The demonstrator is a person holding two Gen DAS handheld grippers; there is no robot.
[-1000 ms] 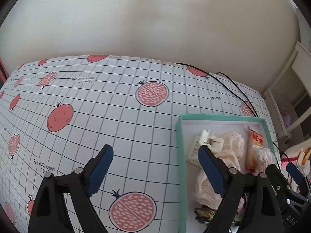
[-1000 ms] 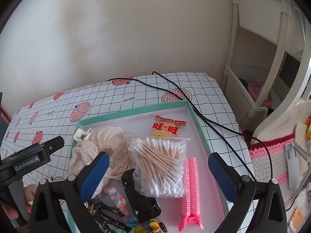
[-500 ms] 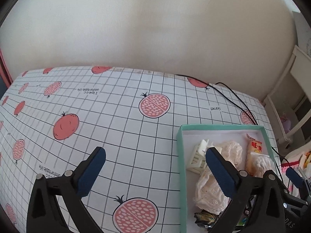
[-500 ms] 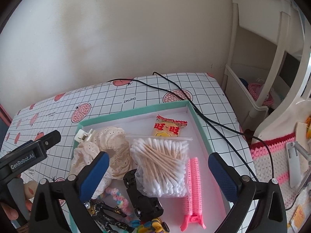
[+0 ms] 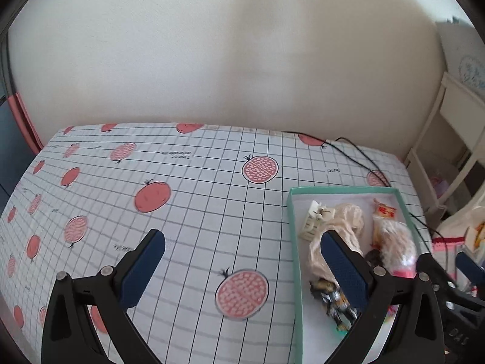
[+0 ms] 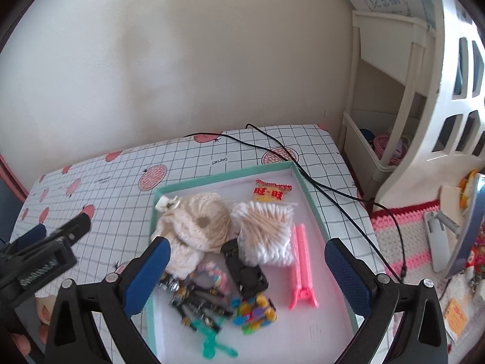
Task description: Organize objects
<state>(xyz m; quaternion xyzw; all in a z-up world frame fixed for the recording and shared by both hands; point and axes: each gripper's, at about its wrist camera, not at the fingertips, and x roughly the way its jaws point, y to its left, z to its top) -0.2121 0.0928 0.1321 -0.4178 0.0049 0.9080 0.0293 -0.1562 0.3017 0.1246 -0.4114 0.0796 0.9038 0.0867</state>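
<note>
I hold both grippers' fingers apart, left gripper (image 5: 242,261) over the grid-patterned surface (image 5: 197,212), right gripper (image 6: 247,261) above the teal-rimmed cardboard tray (image 6: 309,200).

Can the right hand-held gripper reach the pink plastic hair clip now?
Probably yes: the open right hand-held gripper hangs above the tray, and the pink plastic hair clip lies uncovered beside the cotton-swab bag.

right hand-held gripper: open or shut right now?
Open. In the right wrist view the right hand-held gripper has its blue pads spread wide above the teal tray, gripping nothing.
</note>
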